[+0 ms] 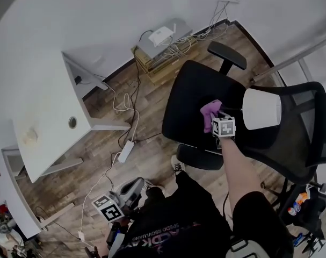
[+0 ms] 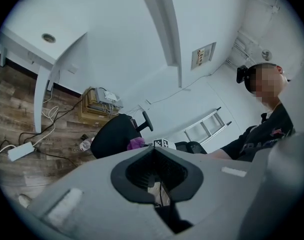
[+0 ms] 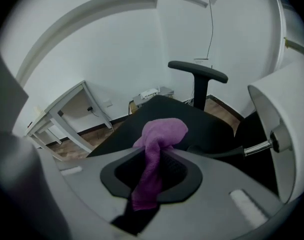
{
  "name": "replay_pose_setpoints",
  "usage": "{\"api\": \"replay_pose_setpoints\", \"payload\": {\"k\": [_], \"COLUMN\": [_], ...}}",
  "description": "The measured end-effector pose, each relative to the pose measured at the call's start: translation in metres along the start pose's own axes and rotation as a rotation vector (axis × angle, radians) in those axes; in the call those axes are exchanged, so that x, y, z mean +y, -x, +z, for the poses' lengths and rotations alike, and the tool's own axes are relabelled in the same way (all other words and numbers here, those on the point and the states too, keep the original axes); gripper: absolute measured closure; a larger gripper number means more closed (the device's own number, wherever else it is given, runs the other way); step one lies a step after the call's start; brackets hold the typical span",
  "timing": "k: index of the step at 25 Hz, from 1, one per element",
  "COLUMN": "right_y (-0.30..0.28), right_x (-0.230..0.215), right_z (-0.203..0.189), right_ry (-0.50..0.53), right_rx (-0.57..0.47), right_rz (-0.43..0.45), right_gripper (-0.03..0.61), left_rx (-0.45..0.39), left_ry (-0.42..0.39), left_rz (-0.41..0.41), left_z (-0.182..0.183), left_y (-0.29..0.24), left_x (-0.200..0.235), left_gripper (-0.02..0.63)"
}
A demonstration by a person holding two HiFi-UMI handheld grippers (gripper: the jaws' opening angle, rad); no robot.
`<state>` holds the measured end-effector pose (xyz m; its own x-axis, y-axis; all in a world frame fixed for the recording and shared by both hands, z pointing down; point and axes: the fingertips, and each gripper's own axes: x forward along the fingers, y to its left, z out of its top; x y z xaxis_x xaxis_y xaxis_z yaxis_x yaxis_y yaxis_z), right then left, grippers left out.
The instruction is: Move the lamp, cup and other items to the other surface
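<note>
My right hand-held gripper (image 3: 157,151) pinches a crumpled purple cloth (image 3: 162,131), a black mesh office chair seat (image 3: 212,126) below it; my left hand-held gripper (image 2: 154,154) is closed, empty.

Black tee (image 1: 171,231) with lettering across the front, short sleeve (image 1: 254,208), dark trousers (image 1: 165,198), pale sneaker (image 1: 177,166), plus a grey left gripper (image 1: 132,186) and right gripper (image 1: 213,117), each wearing a black-and-white marker cube.

Your right tongs (image 1: 215,121) hold a purple cloth (image 1: 210,112) over the seat of the black office chair (image 1: 189,95), close to a white lamp shade (image 1: 262,109) on that chair, while your left tongs (image 1: 125,193) are low over the wooden floor (image 1: 152,160), well apart from the white desk (image 1: 44,117).
</note>
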<state>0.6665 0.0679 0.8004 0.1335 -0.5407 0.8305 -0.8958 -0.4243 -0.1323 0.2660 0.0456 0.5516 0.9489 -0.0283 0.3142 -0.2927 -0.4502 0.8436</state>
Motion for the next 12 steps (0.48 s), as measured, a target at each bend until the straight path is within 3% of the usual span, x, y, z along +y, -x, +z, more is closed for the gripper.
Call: {"api": "replay_pose_setpoints", "payload": {"k": [12], "right_y": [-0.054], "right_x": [-0.009], "right_z": [-0.017], "right_ry": [-0.024], "right_rx": [0.088], "right_rz": [-0.011], "right_gripper": [0.502], "left_rx": [0.04], "left_ry": [0.054], "left_rz": [0.124], "left_z": [-0.031], "left_y": [0.015], "left_x": [0.014], "left_gripper": [0.615]}}
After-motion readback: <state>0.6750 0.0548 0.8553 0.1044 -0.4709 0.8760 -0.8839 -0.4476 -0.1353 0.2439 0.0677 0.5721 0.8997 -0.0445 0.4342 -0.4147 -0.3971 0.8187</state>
